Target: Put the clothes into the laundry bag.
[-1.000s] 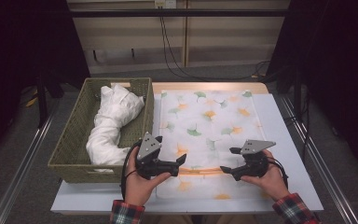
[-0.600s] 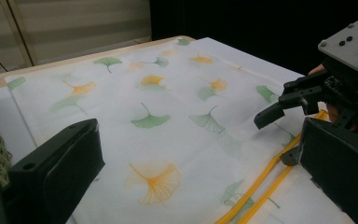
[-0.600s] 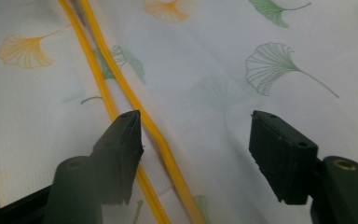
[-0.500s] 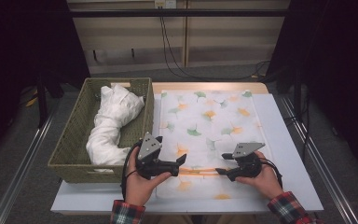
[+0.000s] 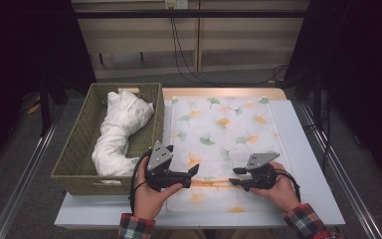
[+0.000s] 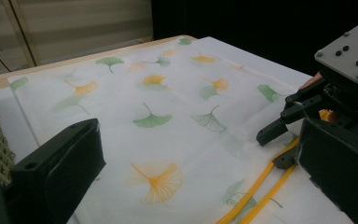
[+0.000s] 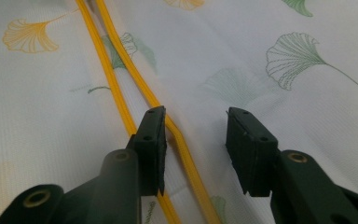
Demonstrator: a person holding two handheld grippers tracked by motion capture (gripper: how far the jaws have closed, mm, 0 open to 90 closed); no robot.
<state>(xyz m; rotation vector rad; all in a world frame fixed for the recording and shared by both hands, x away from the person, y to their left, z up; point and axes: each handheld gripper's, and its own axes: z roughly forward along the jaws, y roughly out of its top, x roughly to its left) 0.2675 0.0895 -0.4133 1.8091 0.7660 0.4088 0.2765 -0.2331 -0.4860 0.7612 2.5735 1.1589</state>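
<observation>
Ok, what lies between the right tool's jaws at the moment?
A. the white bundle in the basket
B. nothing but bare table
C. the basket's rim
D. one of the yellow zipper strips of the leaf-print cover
D: in the right gripper view the right tool straddles a yellow zipper strip of the leaf-print cover, pads not yet pressing it.

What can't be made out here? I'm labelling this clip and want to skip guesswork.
- Right gripper, right gripper view: whether its pads already pinch the yellow edge of the cloth; the near part is cut off by the picture's bottom.
- White bundle, high view: its lower end hides behind the basket wall.
- Left gripper, high view: too small to judge contact.
</observation>
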